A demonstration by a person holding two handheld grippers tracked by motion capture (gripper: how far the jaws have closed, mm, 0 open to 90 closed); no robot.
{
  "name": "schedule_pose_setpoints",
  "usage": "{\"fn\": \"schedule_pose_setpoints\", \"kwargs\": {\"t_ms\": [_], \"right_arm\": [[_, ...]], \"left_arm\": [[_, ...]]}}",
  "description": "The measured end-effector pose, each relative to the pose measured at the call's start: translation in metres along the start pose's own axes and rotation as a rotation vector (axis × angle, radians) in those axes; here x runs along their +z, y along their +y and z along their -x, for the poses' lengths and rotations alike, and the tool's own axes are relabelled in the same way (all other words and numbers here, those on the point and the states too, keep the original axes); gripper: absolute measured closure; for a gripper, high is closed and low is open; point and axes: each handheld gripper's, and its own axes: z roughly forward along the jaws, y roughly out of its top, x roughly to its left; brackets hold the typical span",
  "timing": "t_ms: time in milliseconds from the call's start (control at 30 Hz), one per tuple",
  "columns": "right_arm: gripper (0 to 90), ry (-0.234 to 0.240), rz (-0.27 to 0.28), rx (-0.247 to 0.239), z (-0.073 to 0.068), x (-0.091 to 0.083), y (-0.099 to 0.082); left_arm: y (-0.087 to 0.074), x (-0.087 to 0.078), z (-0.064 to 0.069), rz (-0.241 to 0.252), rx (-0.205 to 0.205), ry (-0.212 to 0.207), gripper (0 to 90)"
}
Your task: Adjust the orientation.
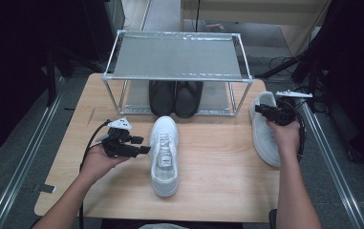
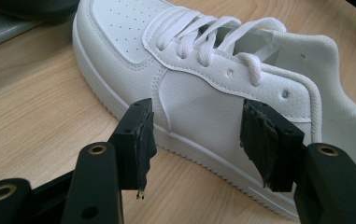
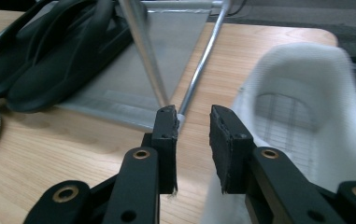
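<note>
A white sneaker (image 1: 164, 152) lies in the middle of the wooden table (image 1: 218, 167), toe towards me. My left gripper (image 1: 144, 145) sits just left of it, jaws pointing at its side. In the left gripper view the left gripper (image 2: 199, 109) stands open, and the white sneaker's (image 2: 203, 88) side panel lies just beyond the pads, untouched. A second white sneaker (image 1: 264, 138) lies at the table's right edge. My right gripper (image 1: 261, 111) hovers over its far end. In the right gripper view the right gripper (image 3: 192, 116) has a narrow empty gap, with that sneaker's opening (image 3: 302, 107) to the right of the jaws.
A metal-framed rack (image 1: 177, 57) with a grey shelf stands at the back of the table. A pair of black shoes (image 1: 175, 98) sits on its lower tier. One rack leg (image 3: 147, 51) rises just ahead of the right gripper. Dark floor and cables surround the table.
</note>
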Motion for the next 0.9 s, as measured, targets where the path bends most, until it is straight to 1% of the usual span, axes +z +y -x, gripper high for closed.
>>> {"fn": "schedule_pose_setpoints", "kwargs": {"t_ms": [67,133,333,400,433,500,533,600,700,733,767,833,900], "right_arm": [[72.0,-0.01,0.001,0.004,0.001,-0.003,0.0],[71.3,-0.031,0.011,0.011,0.004,-0.006,0.0],[67.9,-0.066,0.042,0.062,0.016,-0.013,-0.003],[66.7,-0.1,0.031,0.062,0.019,-0.014,-0.004],[66.6,-0.106,0.025,0.061,0.022,-0.015,-0.005],[67.1,-0.091,0.018,0.078,0.024,-0.013,-0.008],[66.9,-0.085,0.025,0.078,0.025,-0.012,-0.009],[66.3,-0.086,-0.005,0.078,0.024,-0.008,-0.011],[67.2,-0.059,-0.032,0.101,0.023,0.002,-0.017],[66.9,-0.061,-0.047,0.098,0.022,0.005,-0.019],[67.1,-0.066,-0.046,0.084,0.02,0.008,-0.02],[67.5,-0.074,-0.045,0.082,0.018,0.009,-0.02],[68.3,-0.07,-0.027,0.079,0.017,0.01,-0.022]], "left_arm": [[0.0,0.0,0.0,-0.001,0.002,0.001,45.1],[0.0,0.0,0.0,-0.001,0.002,0.001,45.1],[-0.001,0.001,-0.001,-0.016,0.001,-0.001,45.0],[-0.001,0.001,-0.001,-0.02,0.001,0.0,44.9],[-0.001,0.001,-0.001,-0.022,0.002,0.001,44.9],[-0.001,0.002,-0.001,-0.022,0.003,-0.001,45.0],[-0.001,0.002,-0.001,-0.022,0.002,0.001,45.0],[-0.001,0.002,-0.001,-0.023,0.002,0.003,45.0],[-0.001,0.002,-0.001,-0.025,0.006,0.006,44.9],[-0.001,0.001,-0.001,-0.025,0.004,0.006,44.9],[-0.002,0.002,-0.001,-0.025,0.004,0.004,44.9],[-0.002,0.002,-0.001,-0.029,0.003,0.002,44.8],[-0.002,0.003,-0.002,-0.034,0.002,0.003,44.6]]}}
